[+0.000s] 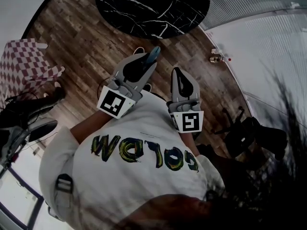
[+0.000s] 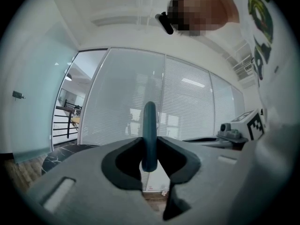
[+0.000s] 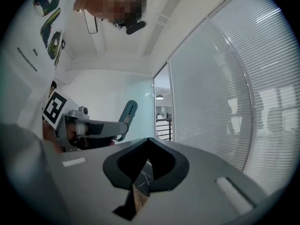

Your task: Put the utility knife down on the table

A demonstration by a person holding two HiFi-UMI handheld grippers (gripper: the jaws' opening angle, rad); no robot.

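Observation:
A teal utility knife (image 1: 154, 54) sticks out past the tips of my left gripper (image 1: 148, 63), which is shut on it. In the left gripper view the knife (image 2: 149, 130) stands upright between the grey jaws, edge-on to the camera, with the left gripper (image 2: 150, 143) level. My right gripper (image 1: 178, 76) is beside it on the right, shut with nothing in it; its tips meet in the right gripper view (image 3: 149, 139). That view also shows the left gripper (image 3: 101, 128) and the knife (image 3: 128, 112) at the left. A round black marble table (image 1: 153, 6) lies ahead of both grippers.
Wood floor (image 1: 86, 37) surrounds the table. A red-and-white chequered seat (image 1: 26, 63) stands at the left. A glass wall with blinds (image 1: 268, 42) runs along the right, with a small bottle (image 1: 218, 59) at its foot and a dark chair base (image 1: 242, 128) nearby.

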